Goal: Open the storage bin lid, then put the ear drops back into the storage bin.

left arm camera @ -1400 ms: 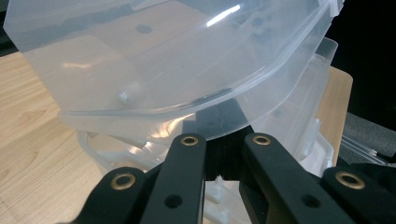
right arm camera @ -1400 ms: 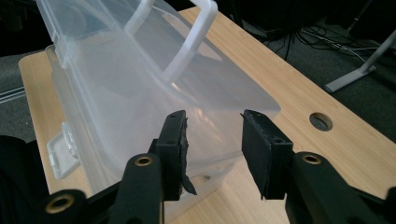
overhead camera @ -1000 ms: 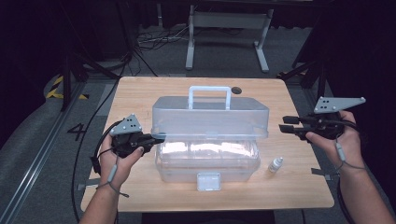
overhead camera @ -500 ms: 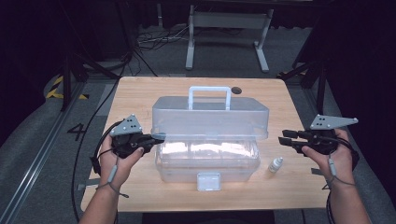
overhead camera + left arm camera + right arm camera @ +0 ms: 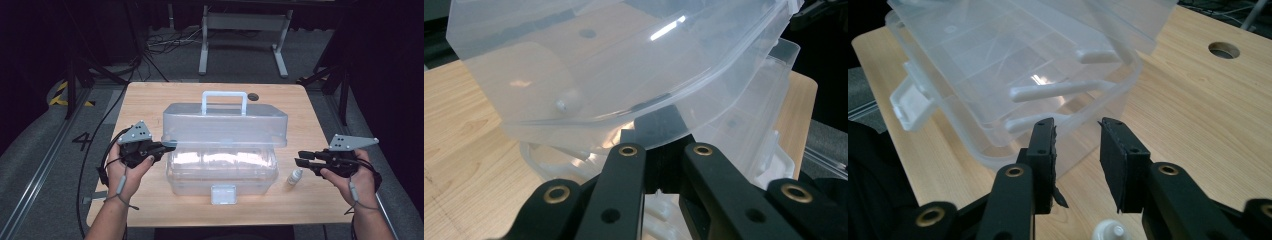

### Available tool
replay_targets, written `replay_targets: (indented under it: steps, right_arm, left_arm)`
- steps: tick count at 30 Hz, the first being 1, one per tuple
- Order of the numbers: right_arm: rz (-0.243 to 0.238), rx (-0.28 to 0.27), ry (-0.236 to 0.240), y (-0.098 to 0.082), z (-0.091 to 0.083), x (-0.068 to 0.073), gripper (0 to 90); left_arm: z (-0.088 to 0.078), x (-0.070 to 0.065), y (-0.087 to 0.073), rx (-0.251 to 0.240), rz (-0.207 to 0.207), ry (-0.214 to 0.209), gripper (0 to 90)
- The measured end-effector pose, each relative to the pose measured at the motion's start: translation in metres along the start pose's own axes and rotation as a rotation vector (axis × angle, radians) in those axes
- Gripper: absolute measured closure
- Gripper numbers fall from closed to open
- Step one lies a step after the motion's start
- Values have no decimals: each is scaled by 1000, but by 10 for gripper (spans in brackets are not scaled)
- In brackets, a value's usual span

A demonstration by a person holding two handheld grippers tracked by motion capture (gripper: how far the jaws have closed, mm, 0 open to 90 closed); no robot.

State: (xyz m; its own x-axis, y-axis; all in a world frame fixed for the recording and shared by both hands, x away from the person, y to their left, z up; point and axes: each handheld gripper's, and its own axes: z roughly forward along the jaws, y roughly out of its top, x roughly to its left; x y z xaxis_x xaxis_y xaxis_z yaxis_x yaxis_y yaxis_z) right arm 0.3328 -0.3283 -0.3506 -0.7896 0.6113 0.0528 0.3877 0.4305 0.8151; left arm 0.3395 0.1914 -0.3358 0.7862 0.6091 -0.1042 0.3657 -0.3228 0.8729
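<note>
The left tongs (image 5: 167,147) are pinched on the near left corner of the clear plastic hinged lid (image 5: 225,126), their black jaws drawn close together on its rim in the left gripper view. That grip seems to be what props the lid up, since it stands raised above the clear rectangular plastic storage box (image 5: 222,172) rather than resting on it; likely it is held so the inside stays reachable.

The right tongs (image 5: 301,158) stand apart with nothing between the jaws, hovering at about four o'clock from the box, just above a small white-capped bottle (image 5: 296,176) that sits on the light wooden table (image 5: 150,100). In the right gripper view the bottle's cap (image 5: 1111,231) shows right below the gap, so this hand looks placed to come down on it.

The box sits at the middle of the table, long side toward the person. It is see-through, with a flat latch tab (image 5: 223,194) at six o'clock on its front wall, a white carrying handle (image 5: 223,101) at twelve o'clock atop the lid, and moulded dividers faintly visible inside.
</note>
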Motion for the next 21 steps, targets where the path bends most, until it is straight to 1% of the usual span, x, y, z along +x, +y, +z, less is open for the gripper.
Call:
replay_targets:
  steps: [3, 6, 7, 10, 14, 17, 19, 21]
  right_arm:
    - [0, -17, 22, -1, 0, 6, 689]
    - [-7, -11, 32, -2, 2, 9, 689]
    - [-11, -7, 39, -3, 4, 12, 689]
    - [-12, -10, 53, -3, 6, 17, 689]
    - [-18, -16, 59, -4, 7, 20, 696]
    - [-21, -24, 59, -4, 8, 22, 717]
    - [-24, -40, 48, -5, 7, 23, 733]
    - [-21, -61, 56, -5, 7, 24, 749]
  left_arm:
    - [0, 1, 2, -3, -1, 2, 896]
    - [0, 2, 4, -8, -1, 6, 896]
    - [0, 3, 5, -9, 0, 5, 896]
    - [0, 4, 6, -17, -5, 2, 896]
    - [0, 6, 9, -23, -3, 5, 896]
    - [0, 7, 12, -27, -3, 13, 896]
    - [0, 8, 14, -33, 2, 24, 895]
    - [1, 8, 16, -39, 0, 27, 896]
